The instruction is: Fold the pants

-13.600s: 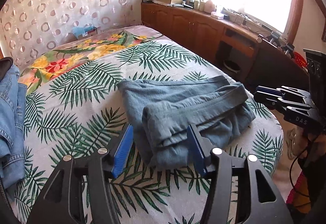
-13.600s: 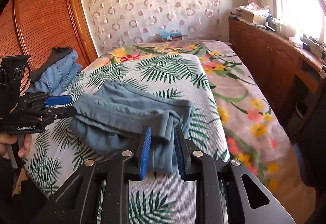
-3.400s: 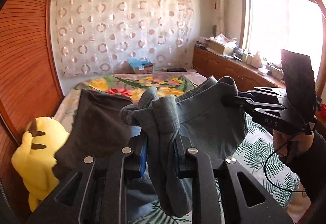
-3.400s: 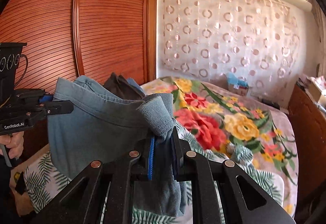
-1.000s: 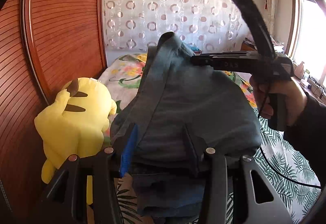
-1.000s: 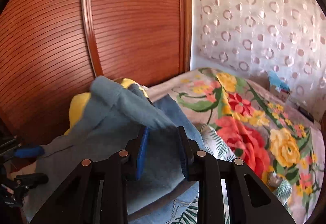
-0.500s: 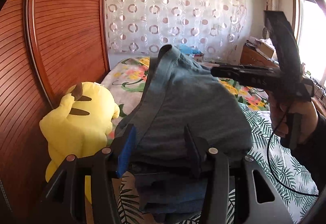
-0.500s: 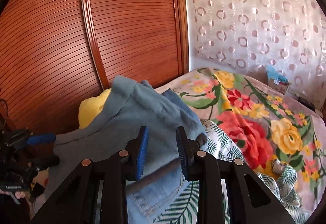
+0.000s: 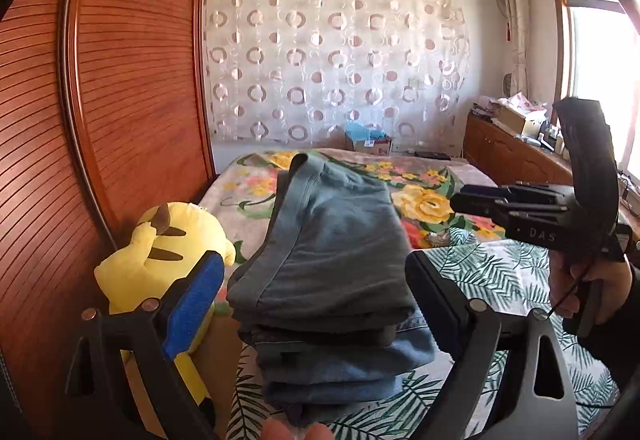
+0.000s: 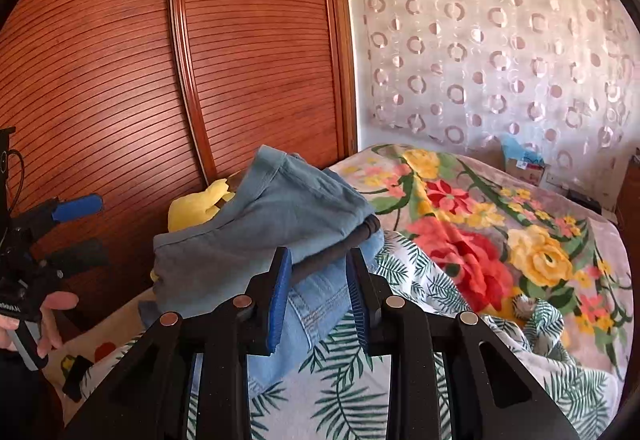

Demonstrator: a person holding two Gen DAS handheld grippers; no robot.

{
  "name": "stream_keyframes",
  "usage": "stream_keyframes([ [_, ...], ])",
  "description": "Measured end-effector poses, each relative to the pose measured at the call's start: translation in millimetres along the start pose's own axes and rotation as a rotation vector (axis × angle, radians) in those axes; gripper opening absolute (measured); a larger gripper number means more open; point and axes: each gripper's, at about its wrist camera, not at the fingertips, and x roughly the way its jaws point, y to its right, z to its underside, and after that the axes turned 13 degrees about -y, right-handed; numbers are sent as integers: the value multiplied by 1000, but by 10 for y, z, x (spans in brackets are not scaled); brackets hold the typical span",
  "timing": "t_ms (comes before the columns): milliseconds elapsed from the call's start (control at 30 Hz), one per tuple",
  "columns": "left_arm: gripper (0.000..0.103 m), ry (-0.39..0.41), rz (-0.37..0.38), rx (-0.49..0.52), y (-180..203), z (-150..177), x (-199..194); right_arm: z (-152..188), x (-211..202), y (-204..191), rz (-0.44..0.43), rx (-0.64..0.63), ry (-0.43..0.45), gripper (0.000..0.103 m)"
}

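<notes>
Folded grey-blue pants (image 9: pixel 336 240) are lying on top of a stack of folded clothes (image 9: pixel 340 364) at the centre of the left wrist view, beside a yellow plush toy (image 9: pixel 168 252) propped against the slatted wooden wardrobe (image 9: pixel 120 80). The left gripper (image 9: pixel 312 292), its jaws just having been opening, is standing wide on either side of the stack, pads clear of the cloth. At the right of that frame the right gripper (image 9: pixel 464 200) is showing side-on, gripped by a hand (image 9: pixel 584 280) whose sleeve is cut off by the frame edge. In the right wrist view its fingers (image 10: pixel 280 280) are standing a little apart with nothing pinched; the denim (image 10: pixel 320 304) beneath the pants (image 10: pixel 272 224) is lying behind them. The lower layers of the stack are hard to tell apart. The floral bedspread (image 10: pixel 480 240) is filling the right of the frame.
</notes>
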Motion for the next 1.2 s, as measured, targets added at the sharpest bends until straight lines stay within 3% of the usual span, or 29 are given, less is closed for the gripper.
stream_keyframes([
  [200,92,26,-14,26,142,2,-190,208,-303,-116,41,17,32,30],
  [267,92,30,-10,28,169,6,-239,275,-404,-157,49,28,46,40],
  [500,92,14,-26,46,317,47,-331,571,-729,-330,108,68,89,51],
  [633,92,4,32,40,383,116,-345,728,-864,-483,142,78,107,58],
  [767,92,7,34,53,485,195,-381,878,-955,-604,166,105,112,64],
  [1200,92,-9,74,93,848,432,-489,1280,-1353,-974,273,162,109,69],
])
